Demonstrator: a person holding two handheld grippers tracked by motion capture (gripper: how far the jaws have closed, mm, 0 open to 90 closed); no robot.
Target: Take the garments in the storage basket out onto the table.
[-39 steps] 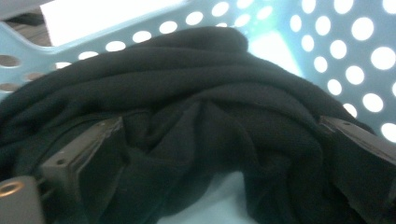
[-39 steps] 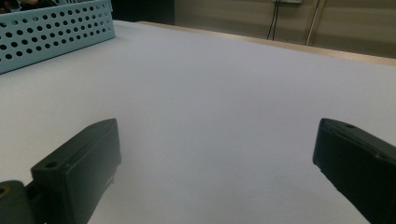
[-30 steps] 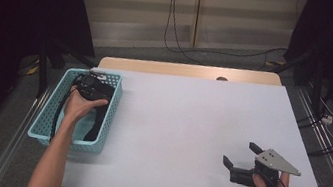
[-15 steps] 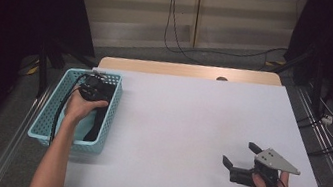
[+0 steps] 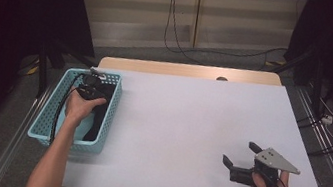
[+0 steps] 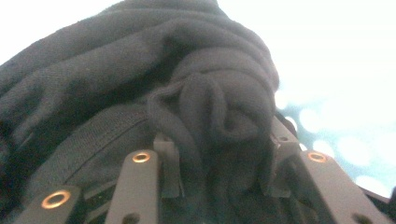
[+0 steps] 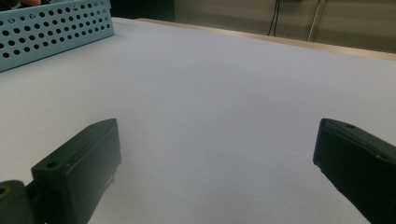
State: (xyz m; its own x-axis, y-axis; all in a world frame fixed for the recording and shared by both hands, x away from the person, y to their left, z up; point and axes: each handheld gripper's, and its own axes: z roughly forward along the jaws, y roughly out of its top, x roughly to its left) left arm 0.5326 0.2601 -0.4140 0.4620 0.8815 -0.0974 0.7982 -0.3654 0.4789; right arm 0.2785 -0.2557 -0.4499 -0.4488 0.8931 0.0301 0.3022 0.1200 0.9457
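Left claw (image 5: 88, 86) is pinching a fold of dark cloth (image 6: 205, 107) inside the blue basket (image 5: 108, 114), having just closed; the basket wall is hemming it in. Right claw (image 5: 240, 161) is resting apart on the tabletop (image 5: 185, 122), well away from the basket.

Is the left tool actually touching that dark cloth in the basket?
Touching: in the left gripper view the left tool has just closed, pinching a fold of dark cloth.
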